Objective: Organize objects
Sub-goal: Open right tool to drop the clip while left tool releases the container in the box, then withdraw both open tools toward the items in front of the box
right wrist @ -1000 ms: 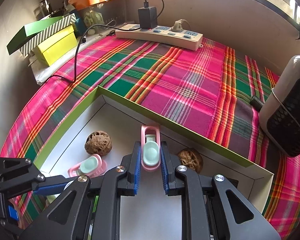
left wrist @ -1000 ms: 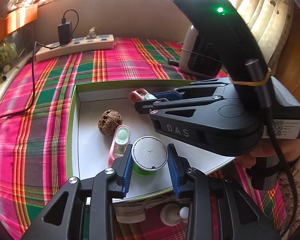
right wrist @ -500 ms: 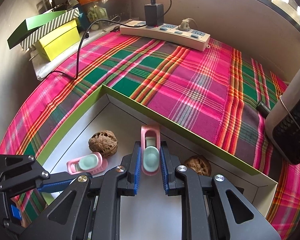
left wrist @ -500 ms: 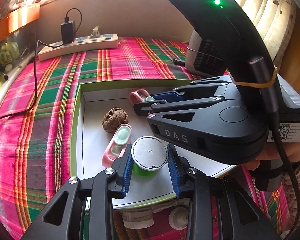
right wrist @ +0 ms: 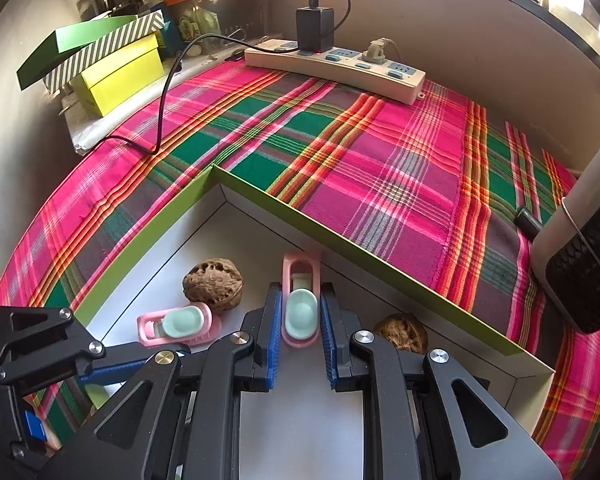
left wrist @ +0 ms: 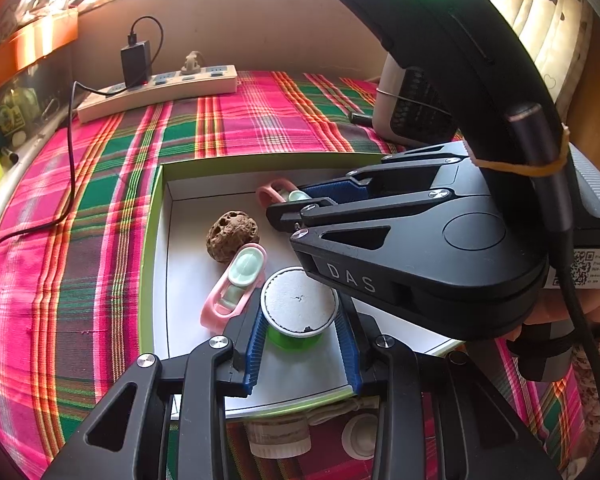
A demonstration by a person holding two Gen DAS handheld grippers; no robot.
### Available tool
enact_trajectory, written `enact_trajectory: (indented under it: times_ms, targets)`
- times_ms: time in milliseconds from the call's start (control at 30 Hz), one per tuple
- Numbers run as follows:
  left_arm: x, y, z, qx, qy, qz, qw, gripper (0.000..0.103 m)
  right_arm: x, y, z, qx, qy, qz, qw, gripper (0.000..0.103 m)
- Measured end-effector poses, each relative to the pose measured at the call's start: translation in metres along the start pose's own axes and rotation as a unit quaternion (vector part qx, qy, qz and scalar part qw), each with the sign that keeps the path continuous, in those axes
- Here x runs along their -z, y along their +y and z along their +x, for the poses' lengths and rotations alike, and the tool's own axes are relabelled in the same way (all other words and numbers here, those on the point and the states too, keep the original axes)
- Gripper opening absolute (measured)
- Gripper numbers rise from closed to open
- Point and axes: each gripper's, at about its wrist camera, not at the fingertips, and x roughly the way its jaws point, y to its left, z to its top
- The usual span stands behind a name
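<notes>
Gripping a green spool (left wrist: pixel 298 312) with a white round top, the left gripper (left wrist: pixel 300 344) hangs over the near edge of the white tray (right wrist: pixel 364 264). Right gripper (right wrist: pixel 300 340): pads shut on a pink clip (right wrist: pixel 301 300), just short of the tray's far green wall at 12 o'clock. Second pink clip (right wrist: pixel 176 324) and walnut (right wrist: pixel 213 285) lie touching at 10 o'clock; another walnut (right wrist: pixel 402 332) sits at 3 o'clock near the wall. Bare tray floor stays open along the left rim. Plaid cloth (right wrist: pixel 380 152) surrounds the tray.
</notes>
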Motion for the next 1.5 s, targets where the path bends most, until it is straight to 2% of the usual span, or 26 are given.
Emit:
enact_trajectory:
  times_ms: [33, 100, 133, 500, 1133, 1500]
  targets:
    - [0.0, 0.0, 0.0, 0.0, 0.0, 0.0, 1.0, 0.031, 0.0, 0.0, 0.0, 0.001, -0.001, 0.0, 1.0, 0.023]
    - [0.001, 0.0, 0.0, 0.0, 0.001, -0.001, 1.0, 0.032, -0.001, 0.0, -0.001, 0.003, 0.001, 0.0, 1.0, 0.035]
    - [0.001, 0.0, 0.0, 0.001, 0.001, -0.001, 1.0, 0.032, 0.0, 0.001, -0.001, 0.004, 0.001, -0.001, 1.0, 0.035]
    - [0.004, -0.001, -0.012, 0.002, -0.014, -0.01, 0.9998, 0.041, 0.004, 0.003, -0.018, 0.012, -0.017, 0.008, 1.0, 0.039]
    - [0.025, -0.009, -0.06, -0.01, -0.045, 0.004, 0.9989, 0.042, 0.036, 0.016, -0.079, 0.042, -0.07, 0.041, 0.996, 0.039]
    - [0.044, 0.003, -0.081, -0.008, -0.059, -0.022, 0.998, 0.042, 0.067, 0.032, -0.103, 0.039, -0.094, 0.053, 0.993, 0.039]
